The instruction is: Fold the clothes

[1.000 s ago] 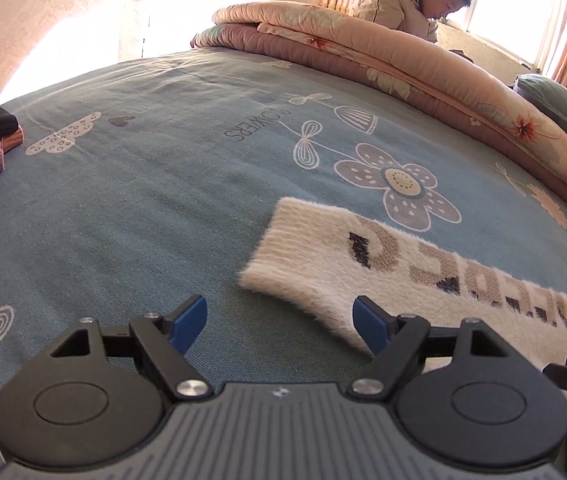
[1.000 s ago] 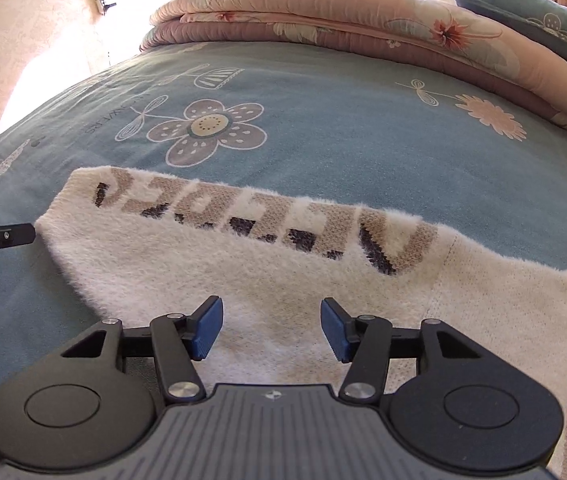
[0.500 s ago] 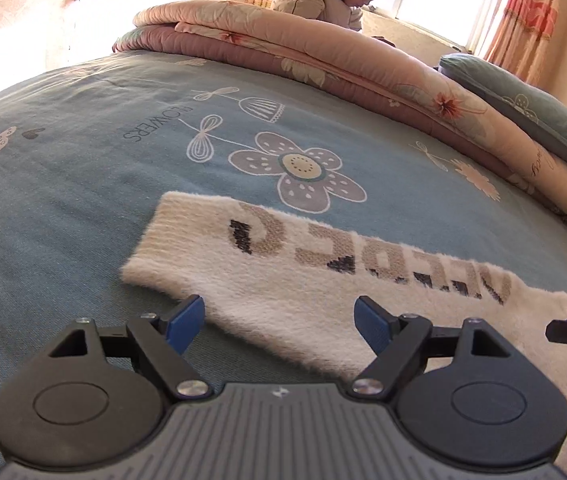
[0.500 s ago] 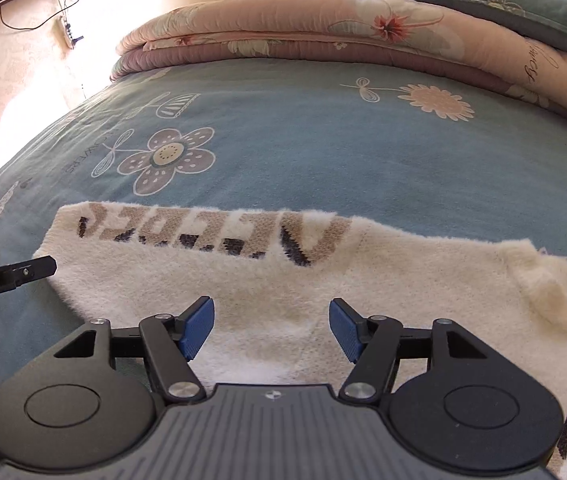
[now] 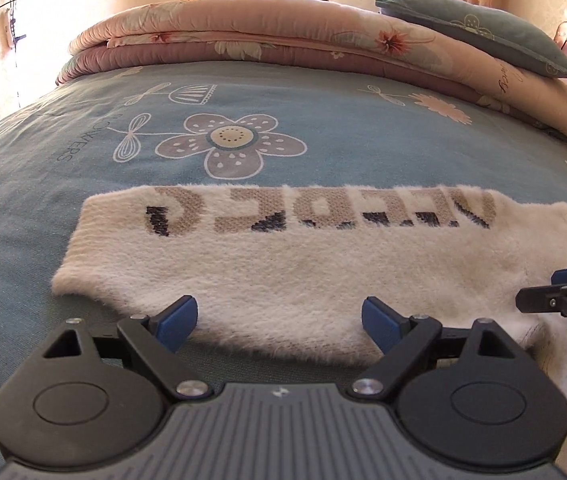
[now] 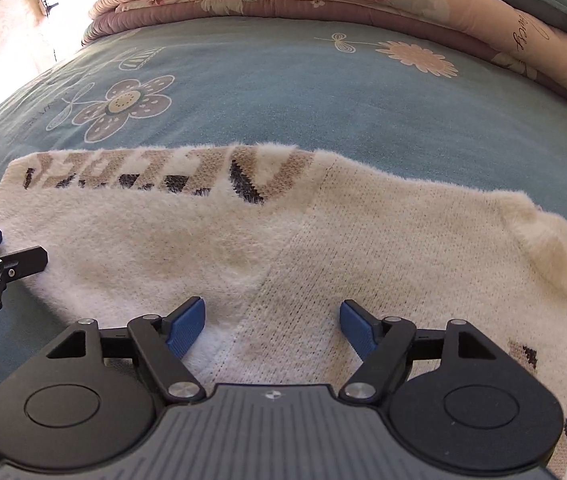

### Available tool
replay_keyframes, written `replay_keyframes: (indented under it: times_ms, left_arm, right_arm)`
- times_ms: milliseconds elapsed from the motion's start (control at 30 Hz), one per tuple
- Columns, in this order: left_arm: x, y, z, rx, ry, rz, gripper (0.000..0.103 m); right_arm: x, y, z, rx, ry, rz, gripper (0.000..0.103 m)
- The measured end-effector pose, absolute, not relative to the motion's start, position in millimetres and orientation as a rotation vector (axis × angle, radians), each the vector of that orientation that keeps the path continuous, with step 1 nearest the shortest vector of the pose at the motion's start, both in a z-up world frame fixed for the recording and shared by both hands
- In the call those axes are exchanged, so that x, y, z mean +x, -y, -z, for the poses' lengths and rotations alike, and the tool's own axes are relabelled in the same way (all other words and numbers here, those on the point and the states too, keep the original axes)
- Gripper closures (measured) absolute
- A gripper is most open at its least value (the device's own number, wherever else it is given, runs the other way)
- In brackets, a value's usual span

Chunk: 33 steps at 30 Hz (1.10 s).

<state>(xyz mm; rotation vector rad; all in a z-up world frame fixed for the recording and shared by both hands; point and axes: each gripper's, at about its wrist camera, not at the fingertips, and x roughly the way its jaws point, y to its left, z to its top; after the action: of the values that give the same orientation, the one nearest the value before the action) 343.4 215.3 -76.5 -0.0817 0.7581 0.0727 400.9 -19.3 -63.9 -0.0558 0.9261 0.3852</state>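
- Sweater (image 5: 291, 264): a cream, fuzzy knit lying flat on the blue flowered bedspread (image 5: 323, 120), on the near side of the big printed flower (image 5: 230, 144), with its lettered sleeve (image 6: 151, 200) stretched out sideways and the body of the garment trailing off past the picture edge.
- Handling, as a judgement: it looks soft, limp and light, with a thick pile. It should drape and sag wherever it is not held, and the fluffy surface likely clings to the bedspread rather than sliding.
- Where to grip: the near lower edge of the sleeve, pinching both layers, and the seam where sleeve meets body (image 6: 283, 264), so the fold line stays straight. A shallow pinch may catch only fluff.
- Left gripper (image 5: 279, 320): jaws spread wide and just been opening, nothing clamped; the sleeve's near edge lies between and below the blue pads.
- Right gripper (image 6: 272, 326): jaws also apart and just been opening, poised over the seam. Whether the tips touch the knit is hard to tell.
- The folded quilts (image 5: 283, 36) lie well beyond the flower, clear of the work.
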Motion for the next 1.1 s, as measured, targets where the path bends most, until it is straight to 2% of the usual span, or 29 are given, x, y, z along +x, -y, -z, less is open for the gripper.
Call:
replay_keyframes:
  times_ms: [167,367,433,567,800,1100]
  left_arm:
    - [342.0,-221.6,75.1,-0.102,-0.767,-0.075,0.013]
    - [342.5,-214.7,73.8,-0.086,-0.77,-0.062,0.013]
    - [342.7,-211.1,73.1,-0.073,-0.767,-0.057,0.012]
    - [343.4,-205.4,71.9,-0.047,-0.77,-0.056,0.012]
    - [333.4,-185.2,51.8,-0.049,-0.74,0.0,0.012]
    - [303.7,-92.5,16.5,-0.066,-0.747,0.341,0.008]
  right_arm:
    - [367.9,35.8,42.9,-0.07,-0.903,-0.368,0.024]
    - [349.7,32.6,71.9,-0.155,-0.992,-0.351,0.024]
    - [350.1,30.3,82.7,-0.138,-1.015,-0.351,0.02]
    - [338.2,42.2,59.6,-0.071,-1.008,-0.382,0.022]
    - [282.0,119.2,15.2,-0.054,-0.957,-0.244,0.021]
    - [203.2,230.6,46.4,0.158,-0.979,-0.004,0.021]
